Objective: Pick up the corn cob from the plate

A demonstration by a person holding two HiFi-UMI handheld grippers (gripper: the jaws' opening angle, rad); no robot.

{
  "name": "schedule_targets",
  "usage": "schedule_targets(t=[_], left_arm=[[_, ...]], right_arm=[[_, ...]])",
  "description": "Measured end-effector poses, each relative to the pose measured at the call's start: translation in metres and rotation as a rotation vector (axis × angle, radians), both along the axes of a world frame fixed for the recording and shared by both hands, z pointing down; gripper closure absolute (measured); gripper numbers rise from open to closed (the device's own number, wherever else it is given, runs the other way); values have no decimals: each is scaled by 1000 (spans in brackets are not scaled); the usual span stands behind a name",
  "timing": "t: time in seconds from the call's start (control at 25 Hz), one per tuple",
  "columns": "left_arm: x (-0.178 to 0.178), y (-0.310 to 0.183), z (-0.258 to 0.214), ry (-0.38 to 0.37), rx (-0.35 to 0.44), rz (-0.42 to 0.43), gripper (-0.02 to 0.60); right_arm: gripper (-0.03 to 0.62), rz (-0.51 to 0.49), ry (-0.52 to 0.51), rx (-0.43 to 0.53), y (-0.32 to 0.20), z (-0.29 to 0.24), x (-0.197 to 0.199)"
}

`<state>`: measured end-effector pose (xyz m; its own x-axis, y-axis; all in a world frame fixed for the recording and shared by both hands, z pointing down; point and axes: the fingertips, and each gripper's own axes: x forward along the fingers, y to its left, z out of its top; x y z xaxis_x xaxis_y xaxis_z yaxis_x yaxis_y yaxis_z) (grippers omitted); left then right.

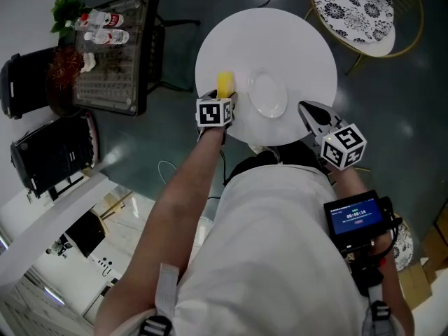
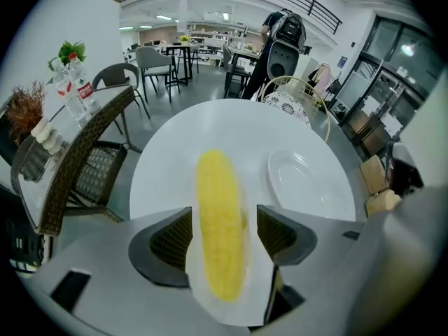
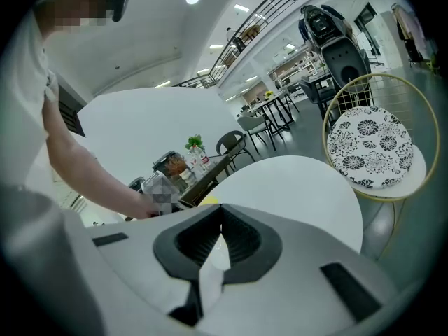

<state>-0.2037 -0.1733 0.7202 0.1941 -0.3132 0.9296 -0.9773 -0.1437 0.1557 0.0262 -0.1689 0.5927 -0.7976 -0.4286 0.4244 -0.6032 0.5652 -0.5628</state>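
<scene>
A yellow corn cob (image 1: 225, 84) lies on the round white table (image 1: 294, 40), just left of an empty white plate (image 1: 269, 96). My left gripper (image 1: 225, 96) points steeply down over the cob's near end. In the left gripper view the corn cob (image 2: 218, 229) runs lengthwise between the jaws of my left gripper (image 2: 224, 212), with a slim gap showing at the right pad, and the plate (image 2: 301, 180) sits to its right. My right gripper (image 1: 309, 112) hovers at the table's near right edge; in the right gripper view my right gripper (image 3: 220, 207) has its tips together and holds nothing.
A dark wicker side table (image 1: 112, 54) with water bottles and a plant stands to the left. A wire chair with a patterned cushion (image 1: 357, 5) is at the far right. Black chairs (image 1: 49, 152) sit at the left. A small screen (image 1: 355, 215) rides on the right forearm.
</scene>
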Motion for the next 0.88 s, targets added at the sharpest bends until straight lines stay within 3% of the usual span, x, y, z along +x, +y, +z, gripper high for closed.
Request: schedule_targets(t=[0.28, 0.52, 0.56, 0.76, 0.88], left_arm=[[5, -11, -21, -9, 50, 2, 311], [3, -11, -52, -27, 177, -26, 314], [3, -10, -60, -26, 203, -30, 326], [-2, 0, -94, -14, 323, -62, 545], [0, 10, -114, 41, 378, -78, 574]], right_arm=[[586, -17, -13, 15, -16, -6, 8], [586, -57, -10, 38, -18, -11, 6], [586, -61, -10, 45, -19, -13, 5], [586, -64, 3, 82, -19, -28, -3], [588, -45, 10, 107, -20, -38, -6]])
